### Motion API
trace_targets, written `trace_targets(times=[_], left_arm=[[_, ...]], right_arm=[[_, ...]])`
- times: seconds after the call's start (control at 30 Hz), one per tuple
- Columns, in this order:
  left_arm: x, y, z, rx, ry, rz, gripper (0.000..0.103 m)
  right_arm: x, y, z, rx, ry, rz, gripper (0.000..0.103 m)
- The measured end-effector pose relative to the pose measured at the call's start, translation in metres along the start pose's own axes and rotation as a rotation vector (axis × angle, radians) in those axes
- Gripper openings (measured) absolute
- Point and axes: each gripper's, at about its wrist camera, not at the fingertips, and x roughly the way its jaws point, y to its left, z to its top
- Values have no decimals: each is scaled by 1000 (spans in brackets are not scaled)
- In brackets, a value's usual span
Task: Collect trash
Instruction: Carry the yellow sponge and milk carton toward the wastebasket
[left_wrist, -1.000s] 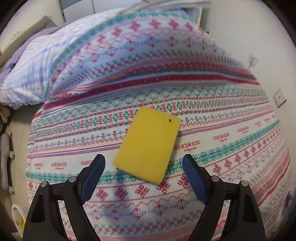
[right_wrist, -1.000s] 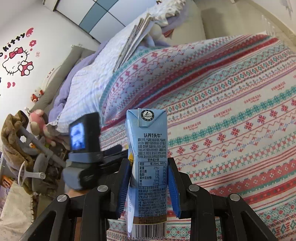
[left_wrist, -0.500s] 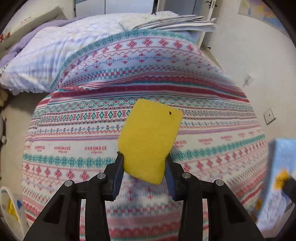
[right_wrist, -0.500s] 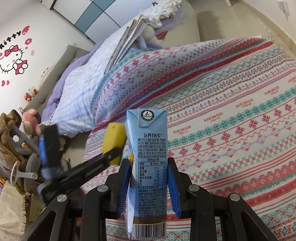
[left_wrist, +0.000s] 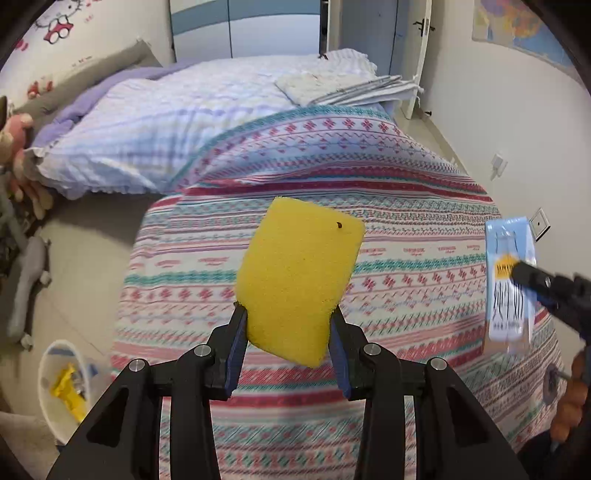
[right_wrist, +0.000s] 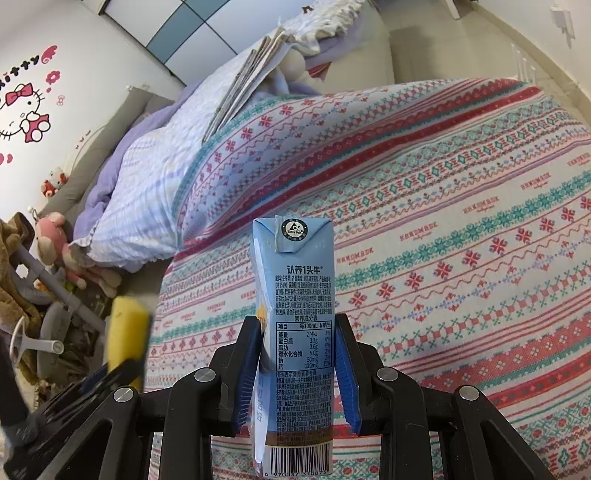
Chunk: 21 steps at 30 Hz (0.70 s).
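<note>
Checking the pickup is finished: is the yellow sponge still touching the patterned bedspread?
Apart. The left wrist view shows the yellow sponge clamped in the left gripper, raised off the patterned bedspread; the right wrist view shows it beyond the bed's edge.

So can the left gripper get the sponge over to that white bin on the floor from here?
Probably yes. The left gripper is shut on the sponge, clear of the bedspread. The white bin stands open-topped on the floor, lower left, and nothing shows between them.

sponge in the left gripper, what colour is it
Plain yellow, with one small dark speck near its top. The sponge shows best in the left wrist view.
</note>
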Motion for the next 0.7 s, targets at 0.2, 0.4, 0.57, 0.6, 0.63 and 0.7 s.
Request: trace_targets(times=[0.2, 0.4, 0.57, 0.6, 0.63, 0.7], left_arm=[[-27, 35, -29, -26, -17, 36, 42], [-39, 73, -55, -80, -18, 68, 42], [-43, 98, -77, -121, -2, 92, 42], [-43, 104, -81, -129, -1, 96, 42], [-44, 109, -85, -133, -1, 103, 43], [-43, 119, -92, -143, 2, 113, 43]], right_arm=[[5, 5, -5, -12, 8, -15, 35], [13, 17, -15, -46, 25, -12, 35], [23, 30, -27, -79, 51, -10, 35], [25, 34, -30, -94, 53, -11, 35], [27, 39, -33, -110, 56, -11, 35], [31, 46, -39, -134, 64, -12, 35]])
